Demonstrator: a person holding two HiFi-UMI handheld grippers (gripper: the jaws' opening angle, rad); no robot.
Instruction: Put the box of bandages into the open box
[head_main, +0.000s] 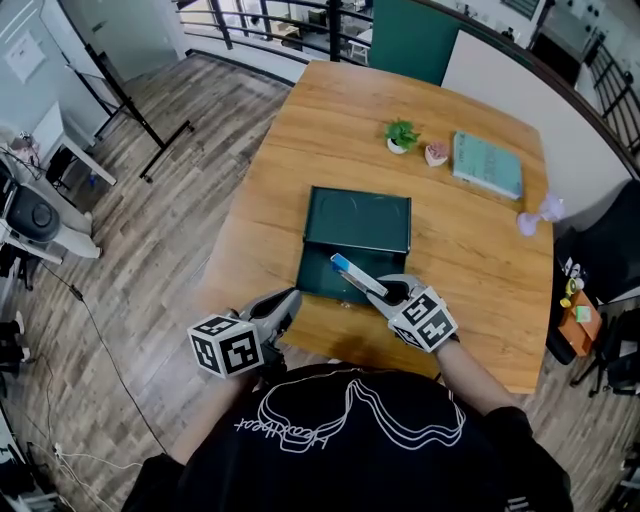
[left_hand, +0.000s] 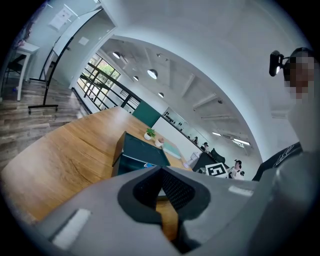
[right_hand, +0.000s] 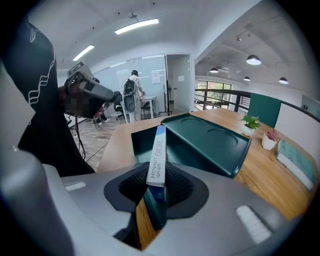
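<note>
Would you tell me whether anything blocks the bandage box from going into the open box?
Nothing visible does. The right gripper holds the bandage box over the open box's uncovered near part; its lid covers only the far part.

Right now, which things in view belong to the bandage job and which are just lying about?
Job: box of bandages, clamped in the right gripper; open green box.
Lying about: potted plant; pink pot; teal book; lilac ornament.
</note>
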